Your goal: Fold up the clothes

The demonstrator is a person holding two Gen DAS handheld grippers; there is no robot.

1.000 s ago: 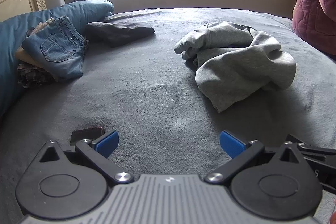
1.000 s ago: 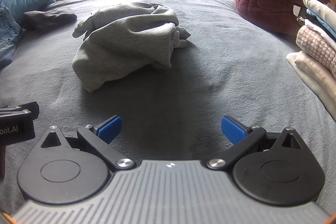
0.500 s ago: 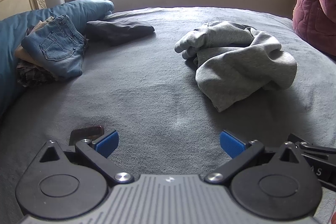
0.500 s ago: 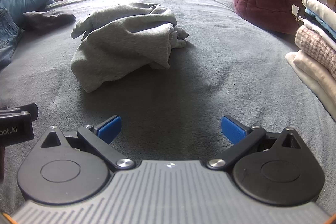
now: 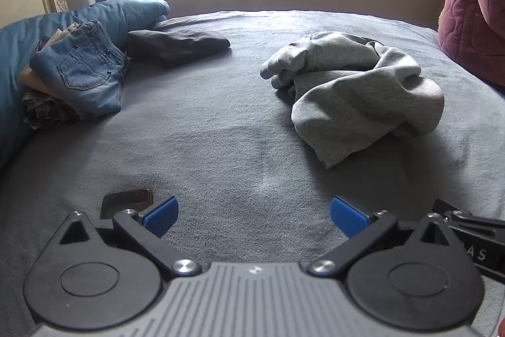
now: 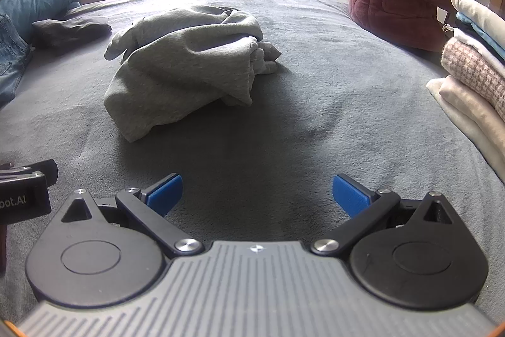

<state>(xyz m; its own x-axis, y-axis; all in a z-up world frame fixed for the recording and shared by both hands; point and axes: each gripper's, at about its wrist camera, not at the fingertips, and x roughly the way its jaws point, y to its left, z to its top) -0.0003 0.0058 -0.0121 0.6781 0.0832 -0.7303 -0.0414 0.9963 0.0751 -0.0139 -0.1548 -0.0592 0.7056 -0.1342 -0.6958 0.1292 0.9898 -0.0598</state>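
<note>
Left wrist view shows your left gripper spread wide and empty; your right gripper likewise. Bare grey bedspread lies ahead, reaching the crumpled grey sweatshirt mid-bed. Readable: "bot.AI" on the neighbouring tool.

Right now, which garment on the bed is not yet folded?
The grey sweatshirt, crumpled in a heap mid-bed. The jeans, the dark garment and the stack at the right edge are folded.

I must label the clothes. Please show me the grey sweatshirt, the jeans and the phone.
grey sweatshirt (image 6: 180, 68): right wrist view, its crumpled middle.
jeans (image 5: 82, 68): left wrist view, the back pocket.
phone (image 5: 126, 201): left wrist view, its dark screen.
</note>
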